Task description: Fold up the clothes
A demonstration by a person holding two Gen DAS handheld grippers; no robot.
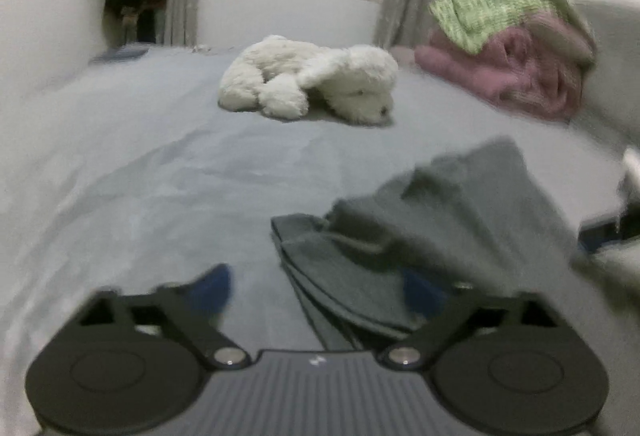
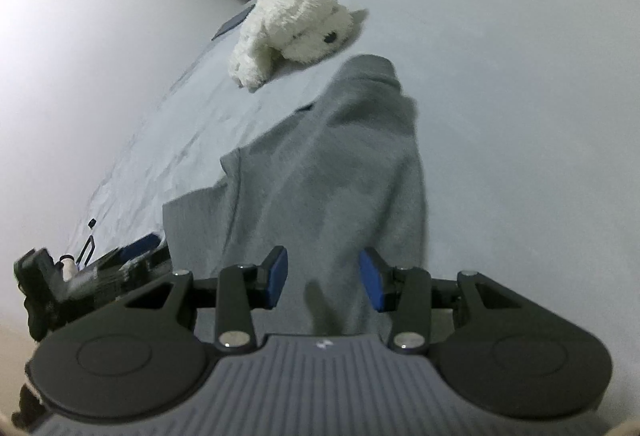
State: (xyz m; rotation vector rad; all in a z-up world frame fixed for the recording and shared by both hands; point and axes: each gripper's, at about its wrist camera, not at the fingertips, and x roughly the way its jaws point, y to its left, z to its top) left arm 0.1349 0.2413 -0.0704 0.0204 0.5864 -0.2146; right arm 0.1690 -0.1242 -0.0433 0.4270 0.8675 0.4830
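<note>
The grey garment (image 2: pixel 332 172) lies bunched on the grey bed (image 2: pixel 520 116), its near end drawn up between the blue pads of the right tool (image 2: pixel 323 278); whether they pinch it I cannot tell. The left tool (image 1: pixel 320 294) stands wide open, holding nothing, cloth over its right finger. Beyond lie a white plush dog (image 1: pixel 312 78) and a pink-and-green clothes pile (image 1: pixel 516 48)
</note>
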